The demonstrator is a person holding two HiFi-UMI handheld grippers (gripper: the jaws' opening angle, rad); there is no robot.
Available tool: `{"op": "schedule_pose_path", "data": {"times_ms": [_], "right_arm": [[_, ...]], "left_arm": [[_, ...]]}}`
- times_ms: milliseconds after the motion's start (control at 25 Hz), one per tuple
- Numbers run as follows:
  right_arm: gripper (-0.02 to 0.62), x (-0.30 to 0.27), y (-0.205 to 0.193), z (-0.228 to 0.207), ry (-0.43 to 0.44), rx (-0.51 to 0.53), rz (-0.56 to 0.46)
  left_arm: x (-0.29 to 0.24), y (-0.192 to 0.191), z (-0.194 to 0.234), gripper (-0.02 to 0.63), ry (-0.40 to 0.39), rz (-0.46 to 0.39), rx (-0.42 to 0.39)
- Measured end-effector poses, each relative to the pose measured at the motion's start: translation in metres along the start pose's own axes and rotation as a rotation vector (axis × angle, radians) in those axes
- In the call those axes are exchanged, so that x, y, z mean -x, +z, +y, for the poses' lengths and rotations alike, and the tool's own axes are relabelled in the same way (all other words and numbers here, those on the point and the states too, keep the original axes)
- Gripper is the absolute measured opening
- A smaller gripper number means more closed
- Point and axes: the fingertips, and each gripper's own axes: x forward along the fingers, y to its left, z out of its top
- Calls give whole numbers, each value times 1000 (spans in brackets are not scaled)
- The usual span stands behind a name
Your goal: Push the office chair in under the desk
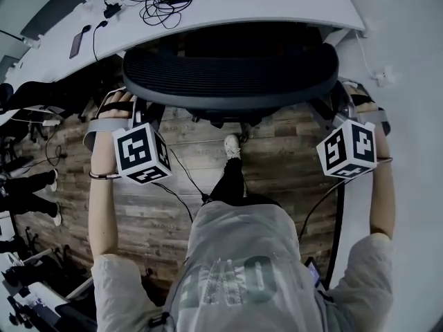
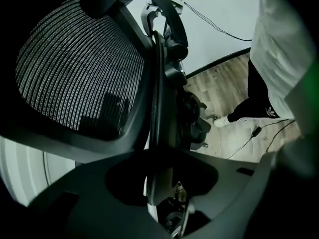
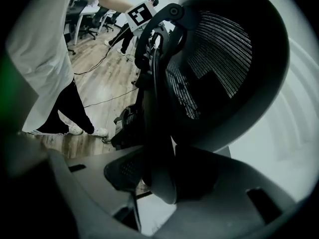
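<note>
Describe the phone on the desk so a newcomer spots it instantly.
Take the long white desk across the top of the head view. Follow it left, past the tangle of black cables. The phone is the flat dark slab lying alone there; everything around it is cord.

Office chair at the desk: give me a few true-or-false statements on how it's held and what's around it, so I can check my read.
1. The office chair has a mesh backrest. True.
2. The left tongs and the right tongs are each closed on a side edge of the backrest. True.
3. The floor is carpeted. False: it is wood-look planks.
4. The chair stands out in the room, well clear of the desk. False: in the head view its backrest is right at the desk's edge.
5. The desk top is bare. False: cables lie on it.
</note>
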Motion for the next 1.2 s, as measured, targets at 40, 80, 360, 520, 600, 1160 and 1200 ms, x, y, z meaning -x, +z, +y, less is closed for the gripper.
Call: {"op": "schedule_pose_path", "data": {"times_ms": [40, 80, 360, 520, 600, 1160, 1200], "right_arm": [[173, -6, -1, -6, 1, -2, 8], [173, -11, -2, -12, 2, -2, 19], [173, -53, -10, -54, -5, -9, 71], [173, -77, -22, -78, 14, -10, 102], [173, -88, -29, -92, 13, -9, 129], [175, -152, -40, -162, -8, -38, 150], [176, -157, -40, -167, -13, -36, 151]], "left_arm": [[-6, 0, 6, 158, 2, -2, -1], [-12, -1, 13, 158, 3, -7, -4], [-52, -5, 53, 156, -2, -29, -32], [-74, 2, 73, 155, -17, -45, -30], [-83, 5, 84, 155, -12, -55, -27], [-147, -5, 157, 155, 5, -32, -22], [-151, -6, 161, 155, 6, -27, -20]]}}
